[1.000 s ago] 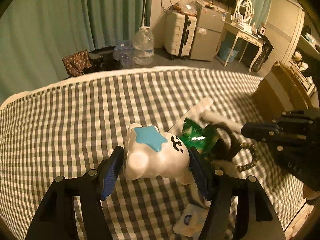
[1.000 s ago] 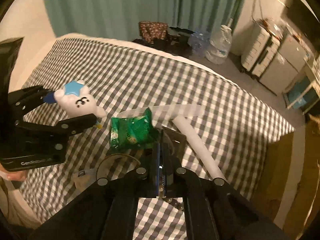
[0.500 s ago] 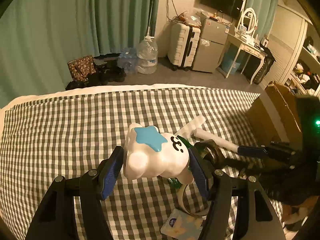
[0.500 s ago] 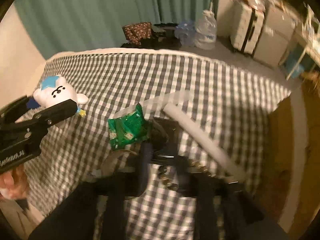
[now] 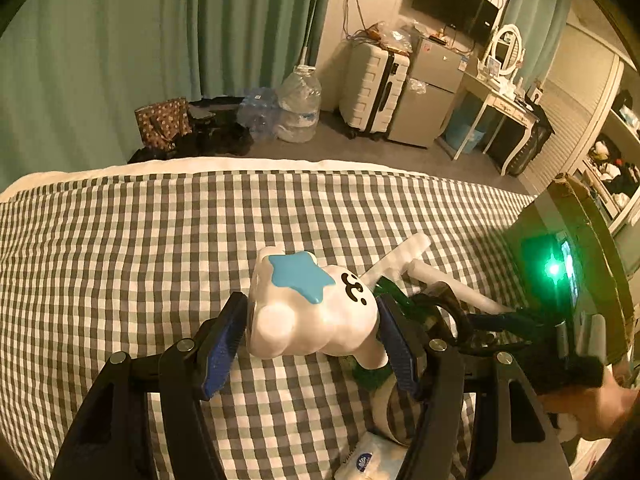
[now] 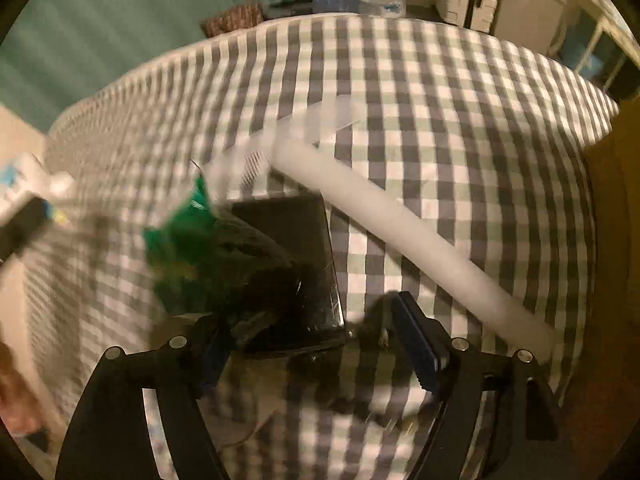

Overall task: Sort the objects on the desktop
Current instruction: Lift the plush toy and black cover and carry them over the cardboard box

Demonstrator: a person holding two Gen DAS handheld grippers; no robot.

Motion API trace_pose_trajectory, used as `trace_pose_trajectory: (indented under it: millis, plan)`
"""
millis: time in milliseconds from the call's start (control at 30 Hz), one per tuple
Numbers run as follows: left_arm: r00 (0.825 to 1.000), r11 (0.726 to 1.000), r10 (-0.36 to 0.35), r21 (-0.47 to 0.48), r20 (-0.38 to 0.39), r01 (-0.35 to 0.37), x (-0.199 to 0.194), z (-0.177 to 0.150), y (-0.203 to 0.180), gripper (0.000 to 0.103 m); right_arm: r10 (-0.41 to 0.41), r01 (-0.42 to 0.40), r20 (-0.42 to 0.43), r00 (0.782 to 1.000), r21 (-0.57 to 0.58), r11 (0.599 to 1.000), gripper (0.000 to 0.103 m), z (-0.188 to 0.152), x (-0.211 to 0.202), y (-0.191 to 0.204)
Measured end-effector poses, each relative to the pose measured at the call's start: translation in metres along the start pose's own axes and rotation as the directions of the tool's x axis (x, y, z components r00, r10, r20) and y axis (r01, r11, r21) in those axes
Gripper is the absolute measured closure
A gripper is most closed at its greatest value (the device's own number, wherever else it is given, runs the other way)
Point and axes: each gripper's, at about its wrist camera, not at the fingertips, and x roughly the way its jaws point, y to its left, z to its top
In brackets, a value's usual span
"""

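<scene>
Phone [image 6: 304, 264] lay beside the green packet [image 6: 180, 232], between the opening right gripper [image 6: 316, 356]; left gripper [image 5: 312, 336] pinched the white toy [image 5: 312, 312].

- The right hand-held gripper [image 6: 316, 354] points down at the checked bed cover [image 6: 460, 92], its jaws opening.
- A dark, flat, glossy object [image 6: 304, 264] lies between the jaws; whether the pads touch it cannot be told.
- A green packet [image 6: 180, 236], blurred, lies just left of the dark object.
- A white tube [image 6: 404, 224] runs diagonally just right of the dark object.
</scene>
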Motion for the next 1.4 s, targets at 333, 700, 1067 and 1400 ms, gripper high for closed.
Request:
trace_pose_trajectory:
  millis: [333, 700, 1067, 1400]
  plan:
    - [0.999, 0.999, 0.000, -0.048, 0.047, 0.002, -0.023, 0.011, 0.008, 0.036, -0.014, 0.021, 0.052, 0.999, -0.134, 0.991, 0.060, -0.001, -0.032, 0.010]
    - [0.991, 0.997, 0.028, -0.078, 0.128, -0.018, -0.097, 0.016, -0.015, 0.036, 0.060, -0.037, 0.228, 0.972, -0.103, 0.994, 0.060, -0.001, -0.139, 0.016]
    - [0.977, 0.998, 0.056, -0.029, 0.206, -0.052, -0.135, 0.017, -0.046, 0.036, 0.098, -0.059, 0.403, 0.910, -0.107, 0.992, 0.060, -0.019, -0.216, 0.024]
    - [0.969, 0.999, 0.044, -0.011, 0.243, -0.042, -0.142, 0.032, -0.088, 0.036, 0.049, -0.008, 0.484, 0.874, -0.086, 0.996, 0.060, -0.030, -0.241, 0.012]
